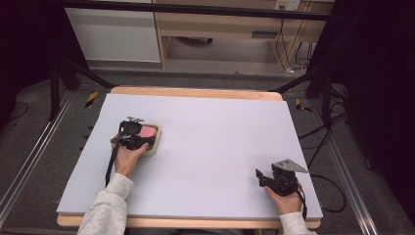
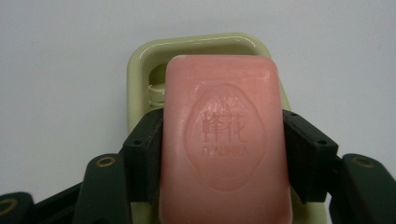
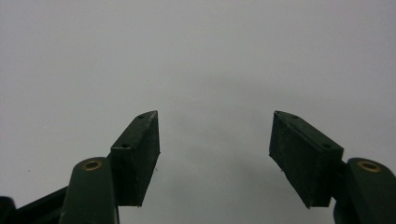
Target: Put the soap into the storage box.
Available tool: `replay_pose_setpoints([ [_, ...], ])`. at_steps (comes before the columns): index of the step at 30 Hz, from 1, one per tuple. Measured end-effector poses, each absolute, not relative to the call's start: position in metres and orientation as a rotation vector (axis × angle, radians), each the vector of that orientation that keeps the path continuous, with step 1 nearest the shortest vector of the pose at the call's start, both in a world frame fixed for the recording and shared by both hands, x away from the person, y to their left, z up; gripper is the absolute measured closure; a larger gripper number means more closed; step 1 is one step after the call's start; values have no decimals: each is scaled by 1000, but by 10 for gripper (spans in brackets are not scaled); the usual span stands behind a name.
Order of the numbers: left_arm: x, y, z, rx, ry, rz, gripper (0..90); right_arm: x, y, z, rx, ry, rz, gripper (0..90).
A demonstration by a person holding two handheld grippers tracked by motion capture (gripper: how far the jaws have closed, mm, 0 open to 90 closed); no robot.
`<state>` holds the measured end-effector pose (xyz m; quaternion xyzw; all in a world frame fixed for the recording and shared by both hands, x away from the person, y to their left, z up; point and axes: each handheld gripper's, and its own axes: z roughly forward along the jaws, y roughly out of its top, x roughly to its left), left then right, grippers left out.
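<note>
Pink rectangular soap bar point(image 2: 224, 140) sits clamped in the left gripper point(image 2: 223, 140) over a pale green plastic soap dish point(image 2: 140, 60). Right gripper point(image 3: 215, 154) gapes empty. Next likely: lowering it squarely into the dish.

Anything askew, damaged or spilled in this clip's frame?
Nothing stands out. The pink soap bar is intact, clamped squarely by the left hand-held gripper over the pale green soap dish. The right hand-held gripper is open above bare table.
</note>
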<state>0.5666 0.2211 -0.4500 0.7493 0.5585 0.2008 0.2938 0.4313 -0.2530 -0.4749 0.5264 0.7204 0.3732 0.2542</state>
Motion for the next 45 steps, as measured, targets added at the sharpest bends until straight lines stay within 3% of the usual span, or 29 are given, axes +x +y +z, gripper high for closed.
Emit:
replay_pose_setpoints([
  [18, 566, 221, -449, 1992, 1492, 529, 358, 431, -253, -475, 1430, 1958, 1014, 334],
  [28, 555, 229, -430, 1938, 1434, 555, 340, 431, -253, -475, 1426, 1956, 1015, 334],
  [45, 509, 245, -425, 1912, 1278, 507, 249, 431, -255, -475, 1433, 1945, 1005, 331],
])
